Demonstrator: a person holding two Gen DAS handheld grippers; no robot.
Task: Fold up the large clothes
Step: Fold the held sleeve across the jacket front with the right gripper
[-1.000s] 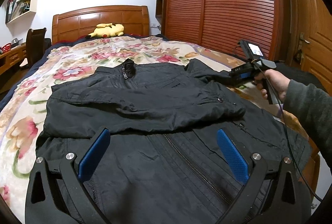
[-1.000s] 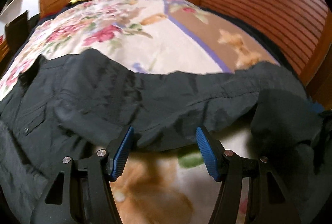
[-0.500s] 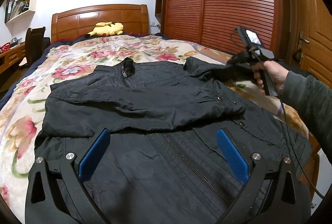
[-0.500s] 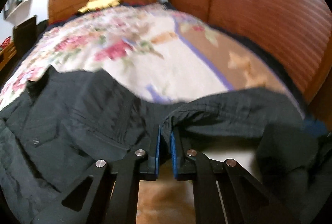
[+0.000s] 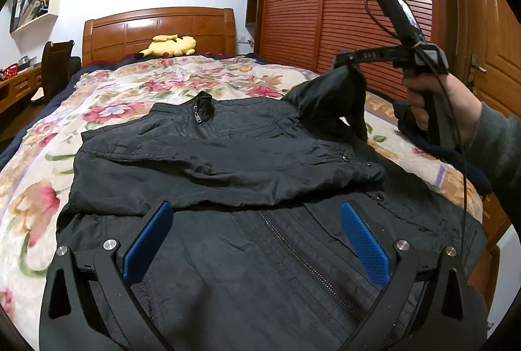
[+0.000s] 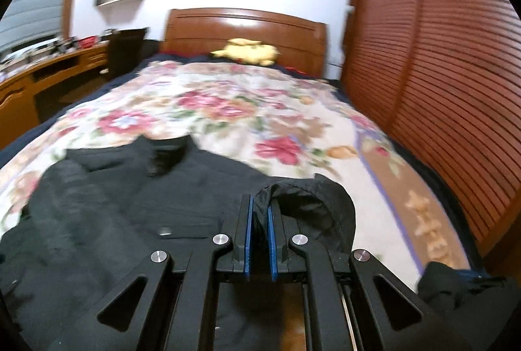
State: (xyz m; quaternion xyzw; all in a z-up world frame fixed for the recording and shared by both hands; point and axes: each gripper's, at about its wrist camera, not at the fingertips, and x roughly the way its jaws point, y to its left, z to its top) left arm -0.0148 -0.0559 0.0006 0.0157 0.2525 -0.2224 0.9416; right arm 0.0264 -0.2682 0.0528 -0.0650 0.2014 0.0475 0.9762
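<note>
A black zip-up jacket (image 5: 228, 162) lies face up on the floral bedspread (image 5: 136, 90), collar toward the headboard, with its left sleeve folded across the chest. My left gripper (image 5: 254, 240) is open and empty, hovering over the jacket's lower front near the zipper. My right gripper (image 6: 259, 214) is shut on the jacket's right sleeve (image 6: 306, 204) and holds it lifted above the bed; in the left wrist view the sleeve (image 5: 329, 97) hangs from the right gripper (image 5: 350, 63).
A yellow plush toy (image 5: 169, 46) lies by the wooden headboard (image 5: 156, 28). Slatted wardrobe doors (image 5: 342, 9) run along the bed's right side. A dark garment (image 6: 456, 282) lies at the bed's right edge. A desk and chair (image 6: 123, 54) stand left of the bed.
My right gripper closed on the right sleeve and lifted it up off the bed, swinging toward the jacket's middle. My left gripper has stayed in place, open.
</note>
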